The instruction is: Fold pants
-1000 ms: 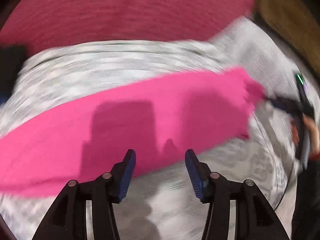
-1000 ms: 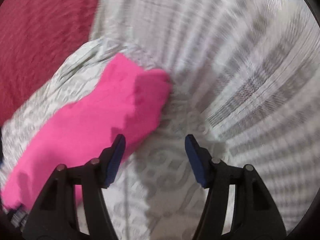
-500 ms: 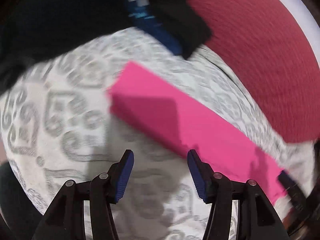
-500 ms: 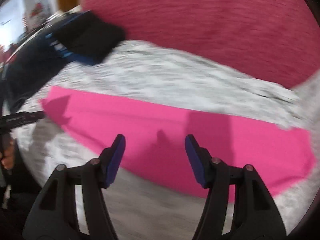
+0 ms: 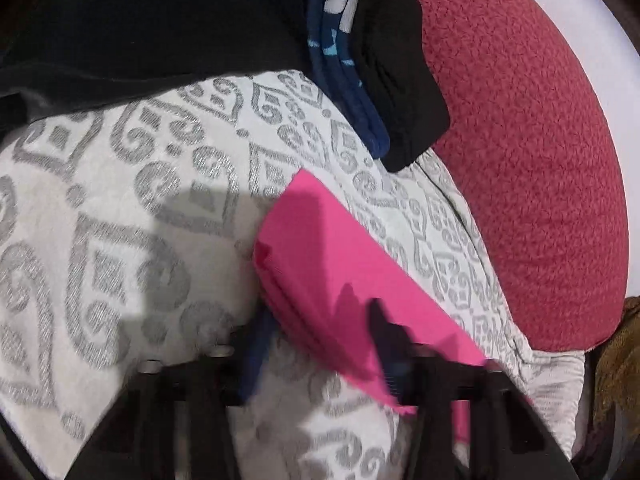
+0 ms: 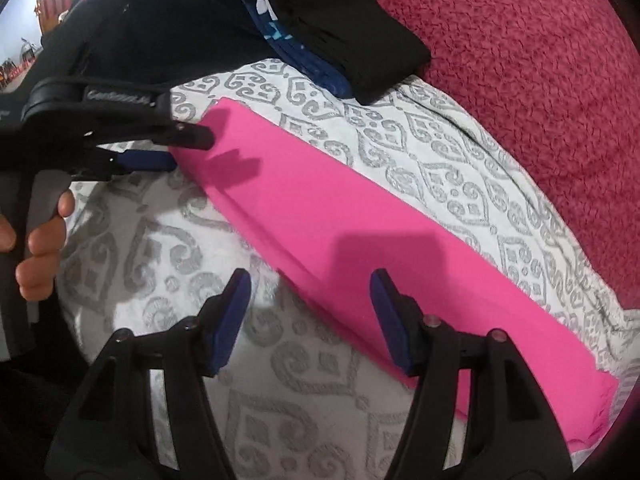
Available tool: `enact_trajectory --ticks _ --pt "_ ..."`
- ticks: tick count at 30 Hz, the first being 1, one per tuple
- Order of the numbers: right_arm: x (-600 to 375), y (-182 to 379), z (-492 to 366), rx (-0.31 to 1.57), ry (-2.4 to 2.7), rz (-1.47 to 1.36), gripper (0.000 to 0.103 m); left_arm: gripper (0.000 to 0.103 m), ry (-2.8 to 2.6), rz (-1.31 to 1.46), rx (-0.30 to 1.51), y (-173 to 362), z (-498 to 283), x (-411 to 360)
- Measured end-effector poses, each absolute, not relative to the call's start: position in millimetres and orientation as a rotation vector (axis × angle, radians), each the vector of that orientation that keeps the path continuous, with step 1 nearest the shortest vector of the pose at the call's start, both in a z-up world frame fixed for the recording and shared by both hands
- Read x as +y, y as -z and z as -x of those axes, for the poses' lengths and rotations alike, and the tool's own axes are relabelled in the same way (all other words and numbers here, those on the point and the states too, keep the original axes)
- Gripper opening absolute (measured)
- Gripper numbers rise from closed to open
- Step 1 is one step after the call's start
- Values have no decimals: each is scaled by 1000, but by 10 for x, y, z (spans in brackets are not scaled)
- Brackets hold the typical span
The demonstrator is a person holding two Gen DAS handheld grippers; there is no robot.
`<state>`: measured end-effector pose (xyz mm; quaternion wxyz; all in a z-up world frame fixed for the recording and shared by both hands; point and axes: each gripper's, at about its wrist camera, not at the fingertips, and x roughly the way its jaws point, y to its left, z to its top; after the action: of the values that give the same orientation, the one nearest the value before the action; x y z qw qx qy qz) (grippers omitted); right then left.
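Pants (image 6: 360, 236) pink, folded long; left gripper (image 6: 188, 146) straddles end, right gripper (image 6: 310, 312) wide, lettering unreadable

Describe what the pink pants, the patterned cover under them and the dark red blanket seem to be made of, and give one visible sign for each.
Pink pants: probably a soft matte knit; smooth, no sheen, layered folded edges.
Patterned cover: likely woven jacquard or quilted cloth; grey scroll motifs glint faintly on off-white.
Dark red blanket: looks like fleece or boucle; nubby, pebbled surface.
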<state>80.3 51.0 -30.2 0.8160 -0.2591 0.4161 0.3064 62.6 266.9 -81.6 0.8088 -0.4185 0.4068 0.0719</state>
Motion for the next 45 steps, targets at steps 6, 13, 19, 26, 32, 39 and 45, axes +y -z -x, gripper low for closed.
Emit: enact_trajectory --ticks 6,13,19,26,32,39,45 --pt "874 511 -639 788 -697 727 63 6 -88 1026 870 1018 -648 2840" --pt "1092 686 -651 713 -659 834 63 18 -93 1034 880 971 -613 2856" --pt "1132 744 -684 690 -627 842 63 50 -80 1075 873 927 -690 2811" --pt "1194 759 -809 794 -670 706 9 44 -55 1011 907 901 -798 2778" --pt "1142 699 -847 812 -666 625 6 5 -43 1040 887 1010 -750 2870" --pt "1118 529 -865 802 -672 581 6 5 -4 951 800 671 -765 2845" --pt "1140 387 -881 795 -681 539 6 5 8 927 776 478 -804 2931"
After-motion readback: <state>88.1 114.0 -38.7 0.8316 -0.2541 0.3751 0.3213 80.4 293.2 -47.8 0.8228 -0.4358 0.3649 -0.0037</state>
